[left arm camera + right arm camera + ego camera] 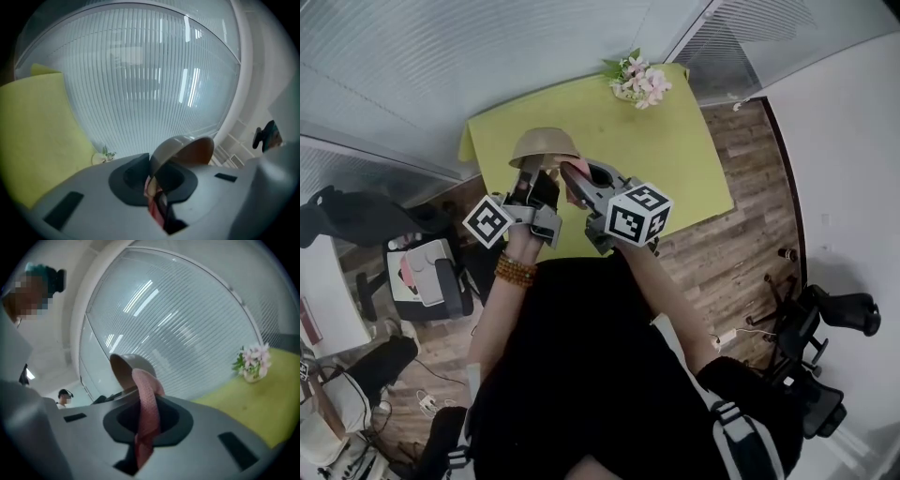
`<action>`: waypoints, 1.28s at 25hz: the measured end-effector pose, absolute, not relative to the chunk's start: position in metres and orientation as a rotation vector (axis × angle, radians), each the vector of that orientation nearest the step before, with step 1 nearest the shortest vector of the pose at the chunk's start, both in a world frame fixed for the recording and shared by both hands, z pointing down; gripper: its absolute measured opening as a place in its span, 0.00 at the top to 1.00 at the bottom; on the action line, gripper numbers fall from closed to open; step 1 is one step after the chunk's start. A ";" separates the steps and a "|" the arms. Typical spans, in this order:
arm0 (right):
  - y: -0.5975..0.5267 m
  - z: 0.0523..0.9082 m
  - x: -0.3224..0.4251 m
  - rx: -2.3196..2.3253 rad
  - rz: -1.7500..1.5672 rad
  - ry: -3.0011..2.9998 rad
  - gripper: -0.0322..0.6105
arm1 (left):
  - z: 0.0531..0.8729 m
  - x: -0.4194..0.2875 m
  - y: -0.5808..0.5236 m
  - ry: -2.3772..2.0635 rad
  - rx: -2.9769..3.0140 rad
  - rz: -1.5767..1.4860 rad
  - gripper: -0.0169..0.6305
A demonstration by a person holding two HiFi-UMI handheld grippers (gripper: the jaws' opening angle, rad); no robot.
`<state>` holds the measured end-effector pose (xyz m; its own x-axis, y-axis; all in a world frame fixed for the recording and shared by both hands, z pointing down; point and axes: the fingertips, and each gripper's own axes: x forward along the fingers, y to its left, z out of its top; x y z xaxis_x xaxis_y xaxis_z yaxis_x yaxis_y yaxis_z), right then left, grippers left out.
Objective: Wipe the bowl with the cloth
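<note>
The round bowl (544,147), matt tan on the outside and a warmer brown inside, is held up in the air above the yellow-green surface (675,159), touching nothing below it. From the head view it is tipped over so that its domed outside faces the camera. In the left gripper view the bowl (187,150) opens to the right. In the right gripper view the bowl (127,369) opens to the left and shows its brown inside.

The pink cloth (571,172) is bunched into a narrow strip. In the right gripper view the cloth (146,413) rises out of the jaws and curls over the near rim of the bowl, resting against it.

The left gripper (530,175) is closed on the bowl's rim. In its own view the rim runs straight down into the left gripper (157,183), whose jaws are nearly together around it, and a little pink shows low in the gap. The right gripper (584,186) is clamped on the cloth, and in its own view the right gripper (145,430) has the strip pinched between its jaws.

Both grippers are held close together in front of the person's chest, just beside each other and pointing roughly level over the near edge of the surface. Their marker cubes, left (487,220) and right (639,214), face the camera. A beaded bracelet (516,272) sits on the left wrist. A small pot of pink and white flowers (639,82) stands at the far edge of the surface, well apart from the bowl.
</note>
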<state>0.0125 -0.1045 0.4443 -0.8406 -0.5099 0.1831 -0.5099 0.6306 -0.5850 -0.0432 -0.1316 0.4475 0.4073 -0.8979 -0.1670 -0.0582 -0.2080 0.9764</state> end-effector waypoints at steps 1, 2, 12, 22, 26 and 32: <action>-0.097 0.446 0.010 0.821 1.050 -2.842 0.92 | 0.447 -0.043 -0.133 -0.868 1.625 -0.936 0.93; -0.090 0.446 0.010 0.773 1.029 -2.847 0.92 | 0.448 -0.044 -0.134 -0.883 1.644 -0.888 0.94; -0.113 0.446 0.105 1.114 1.126 -2.913 0.92 | 0.528 -0.085 -0.141 -1.064 1.532 -0.572 0.95; -0.134 0.449 0.146 1.382 1.393 -2.873 0.92 | 0.611 -0.016 -0.150 -0.960 1.530 -0.177 0.95; -0.135 0.456 0.144 1.372 1.389 -2.857 0.92 | 0.666 -0.003 -0.141 -0.947 1.457 -0.038 0.94; -0.135 0.461 0.142 1.373 1.460 -2.822 0.92 | 0.741 0.009 -0.116 -0.988 1.359 0.181 0.94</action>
